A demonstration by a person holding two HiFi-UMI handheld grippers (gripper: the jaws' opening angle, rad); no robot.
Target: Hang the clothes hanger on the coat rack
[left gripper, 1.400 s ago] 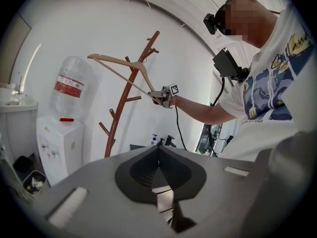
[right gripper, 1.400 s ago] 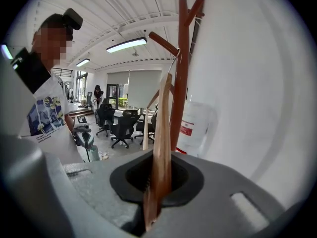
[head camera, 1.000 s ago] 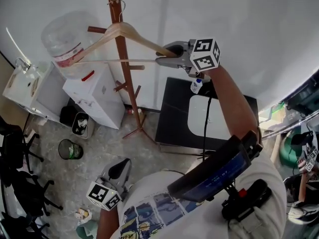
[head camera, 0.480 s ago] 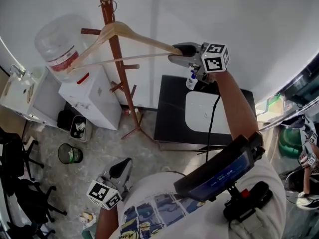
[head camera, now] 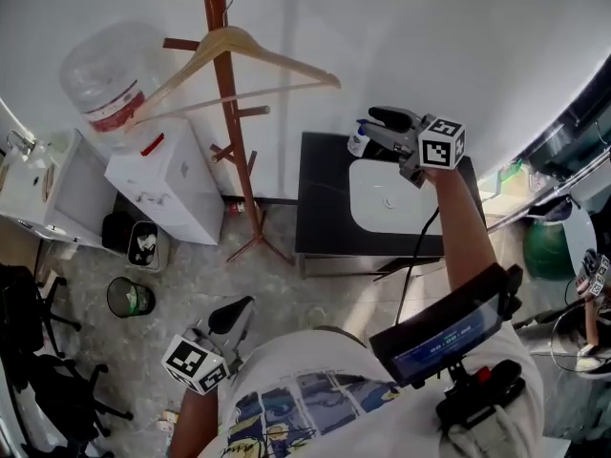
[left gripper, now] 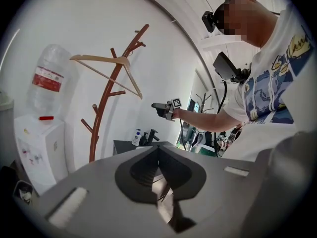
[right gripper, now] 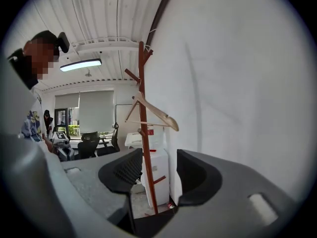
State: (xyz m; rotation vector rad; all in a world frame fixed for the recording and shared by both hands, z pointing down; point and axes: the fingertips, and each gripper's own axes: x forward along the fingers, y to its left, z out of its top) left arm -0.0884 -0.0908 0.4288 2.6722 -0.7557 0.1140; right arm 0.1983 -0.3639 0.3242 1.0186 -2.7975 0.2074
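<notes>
The wooden clothes hanger [head camera: 239, 51] hangs by its hook on the top of the brown coat rack [head camera: 232, 132], free of both grippers. My right gripper [head camera: 380, 118] is to the right of the hanger's end, apart from it. Its jaws have just been opening and stand open with nothing between them. The right gripper view looks past its open gripper [right gripper: 159, 170] at the hanger [right gripper: 156, 114] and rack [right gripper: 147, 152]. My left gripper [head camera: 229, 318] is low at my side, with its jaws shut and empty [left gripper: 158, 155]. From there the hanger [left gripper: 106, 68] and right gripper [left gripper: 159, 107] are visible.
A white water dispenser [head camera: 162, 189] with a large bottle [head camera: 105, 74] stands left of the rack. A black table [head camera: 325, 218] with a small bottle [head camera: 358, 141] is below my right gripper. A waste bin [head camera: 132, 297] and office chairs [head camera: 29, 351] are on the left floor.
My right gripper let go of the hanger's right end and moved right and down, away from it. The hanger stays on the rack. The left gripper has barely moved.
</notes>
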